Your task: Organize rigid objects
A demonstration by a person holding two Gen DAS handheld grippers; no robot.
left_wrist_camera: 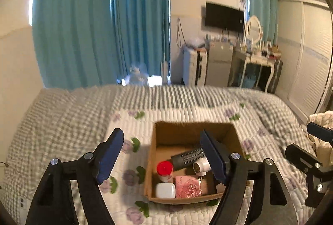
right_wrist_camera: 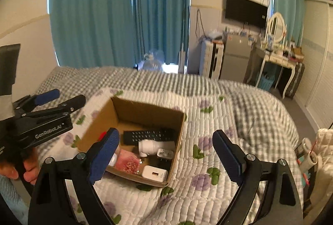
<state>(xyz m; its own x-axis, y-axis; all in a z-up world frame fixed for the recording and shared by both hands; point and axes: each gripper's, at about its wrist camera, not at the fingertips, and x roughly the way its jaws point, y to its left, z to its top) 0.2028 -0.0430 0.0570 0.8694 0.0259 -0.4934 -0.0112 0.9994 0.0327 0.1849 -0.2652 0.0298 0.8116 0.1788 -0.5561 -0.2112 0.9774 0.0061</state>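
An open cardboard box (left_wrist_camera: pixel 158 135) (right_wrist_camera: pixel 145 110) sits on the quilted bed. In it lie a black remote control (left_wrist_camera: pixel 187 157) (right_wrist_camera: pixel 148 136), a red-capped white jar (left_wrist_camera: pixel 164 170), a white case (left_wrist_camera: pixel 165 190), a pink box (left_wrist_camera: pixel 188 186) (right_wrist_camera: pixel 127 163), a white cylinder-shaped adapter (left_wrist_camera: pixel 200 165) (right_wrist_camera: pixel 154 147) and a white charger (right_wrist_camera: pixel 154 174). My left gripper (left_wrist_camera: pixel 162 154) is open and empty, above the box's left side. My right gripper (right_wrist_camera: pixel 166 154) is open and empty, above the box's right front. The left gripper also shows in the right wrist view (right_wrist_camera: pixel 60 98).
The bed has a floral quilt (right_wrist_camera: pixel 208 141) over a grey checked cover (left_wrist_camera: pixel 62 112). Teal curtains (left_wrist_camera: pixel 93 16), a suitcase (left_wrist_camera: pixel 194 67), a small fridge (left_wrist_camera: pixel 219 62) and a dressing table (left_wrist_camera: pixel 258 60) stand beyond. Clutter (right_wrist_camera: pixel 312 154) lies at the right bedside.
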